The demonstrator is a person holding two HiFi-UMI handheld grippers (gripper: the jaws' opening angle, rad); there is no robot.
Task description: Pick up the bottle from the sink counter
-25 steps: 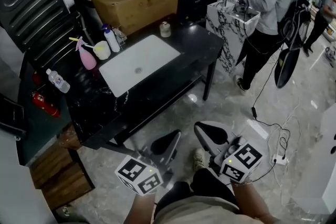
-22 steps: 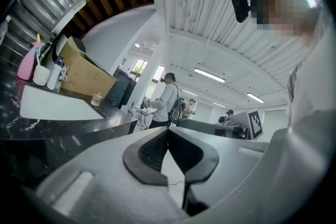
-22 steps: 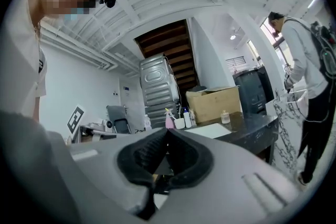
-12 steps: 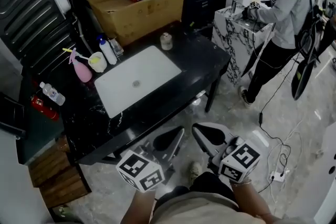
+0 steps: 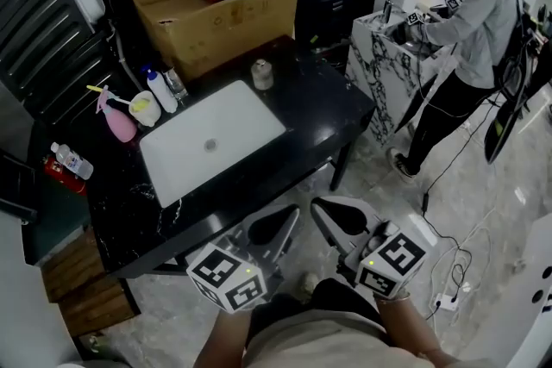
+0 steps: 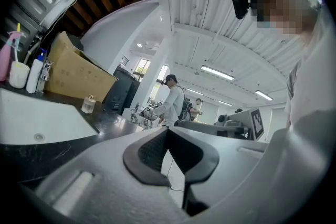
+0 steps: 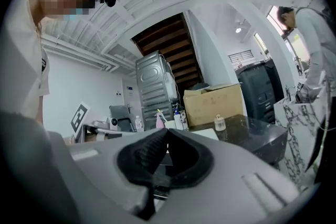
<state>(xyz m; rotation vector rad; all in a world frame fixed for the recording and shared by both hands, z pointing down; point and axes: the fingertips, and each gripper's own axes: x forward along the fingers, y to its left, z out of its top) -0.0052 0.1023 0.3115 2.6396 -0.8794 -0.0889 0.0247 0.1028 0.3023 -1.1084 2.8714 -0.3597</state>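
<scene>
A pale marble floor [image 5: 379, 185] lies underfoot. Nearest the wearer, the left gripper [image 5: 278, 224] and right gripper [image 5: 332, 214] are held level side by side, jaws clenched with nothing between them, short of the black bench [image 5: 319, 112]. Beyond its white sink [image 5: 237, 121], along the rear left rim, stand a pink spray bottle [image 5: 116, 118], a cup [image 5: 143, 108] and a white bottle [image 5: 158, 90]; a clear bottle [image 5: 71, 159] lies at the left end. A cardboard box [image 5: 216, 4] sits behind.

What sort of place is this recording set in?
Probably a workshop or lab with mock washroom stations: a black stone-look counter with a white rectangular sink, a brown cardboard box behind it, and another person working at a white marbled stand.
</scene>
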